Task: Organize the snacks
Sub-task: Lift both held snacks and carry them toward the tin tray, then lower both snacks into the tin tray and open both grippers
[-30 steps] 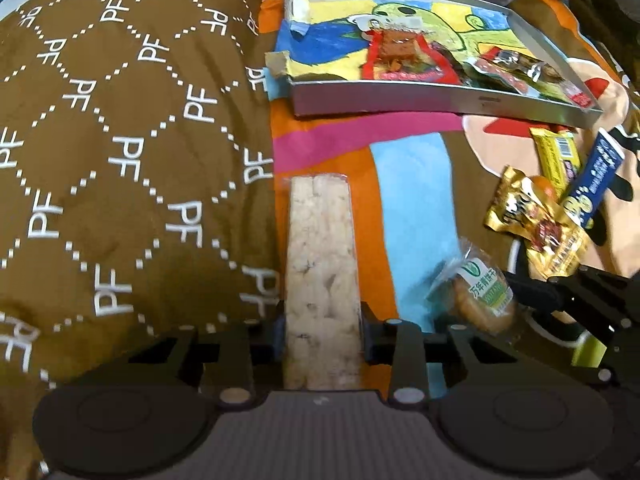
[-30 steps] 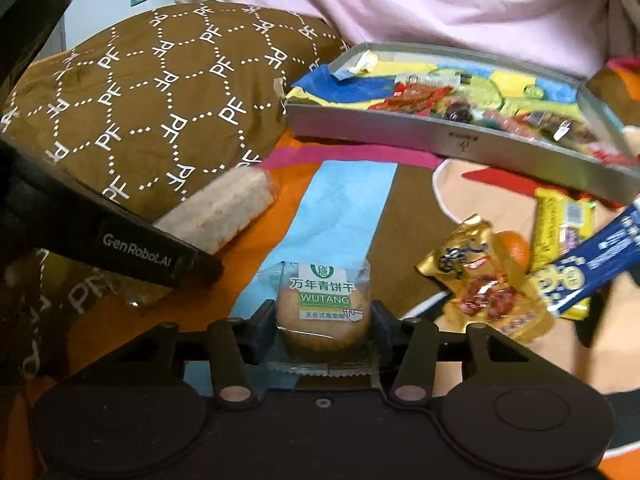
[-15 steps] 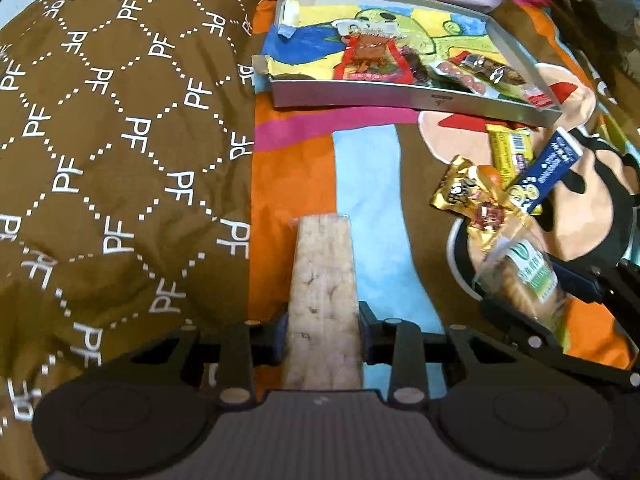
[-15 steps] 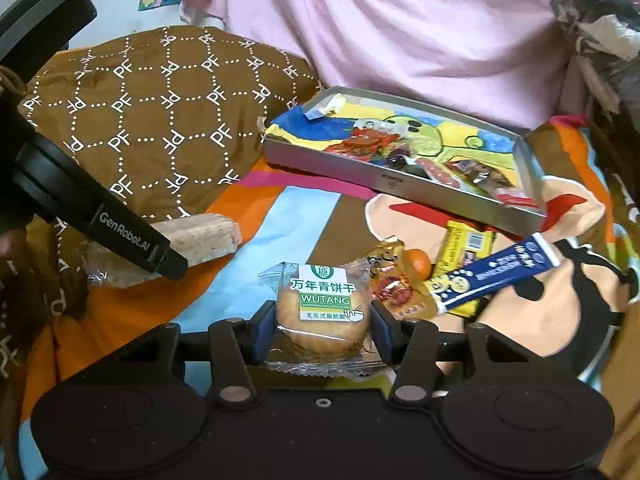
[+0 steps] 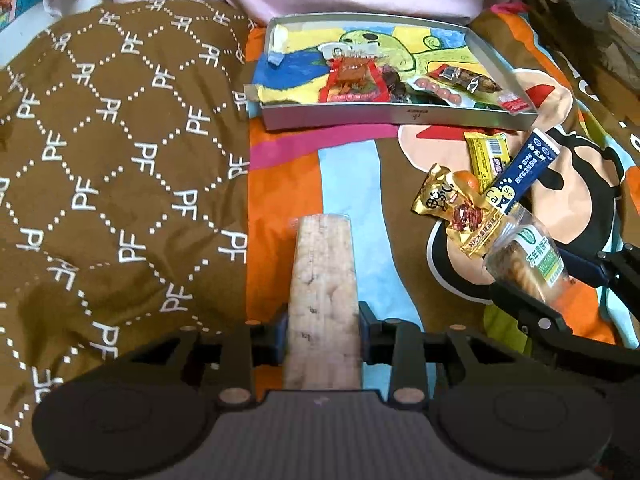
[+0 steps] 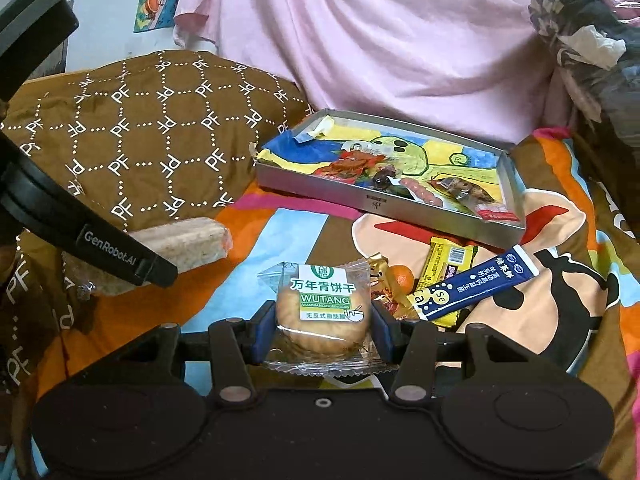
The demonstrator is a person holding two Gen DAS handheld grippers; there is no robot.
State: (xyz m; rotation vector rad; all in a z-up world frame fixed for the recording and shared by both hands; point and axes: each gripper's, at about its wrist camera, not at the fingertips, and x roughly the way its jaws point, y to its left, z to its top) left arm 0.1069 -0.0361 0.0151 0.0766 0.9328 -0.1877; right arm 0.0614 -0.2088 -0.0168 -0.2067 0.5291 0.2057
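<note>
Step in hand: two wrapped snacks are held clear of the bedding, carried toward the tin tray (image 5: 376,118); neither is yet placed.
Left gripper (image 5: 322,330): fingers are drawn narrow and pressed on the sides of the rice cracker bar (image 5: 322,292), gripped near its close end.
Right gripper (image 6: 322,334): fingers are set at a middling width, clamped on the round biscuit pack (image 6: 322,310) across its widest part.
Bar, location: held above the striped bedspread (image 5: 280,184), just beside the brown patterned quilt (image 5: 120,160), well short of the tray.
Bar, axis: the long axis runs straight out along the fingers, its free end aimed at the tray's near wall and tipped downward.
Biscuit pack, orientation: label is faced toward the camera, the disc held roughly upright between the pads.
Tray contents: a red packet (image 5: 354,80) and a few clear-wrapped items are seen on a painted lining; the left part of the floor is judged free.
Loose stock: a gold pouch (image 5: 456,212), a yellow bar (image 5: 486,156) and a blue stick pack (image 5: 522,168) are left lying near the tray's right corner.
Next move, judged: both loads need carrying over the near wall, lowering inside, then release; the bar is best laid flat along the tray's length.
</note>
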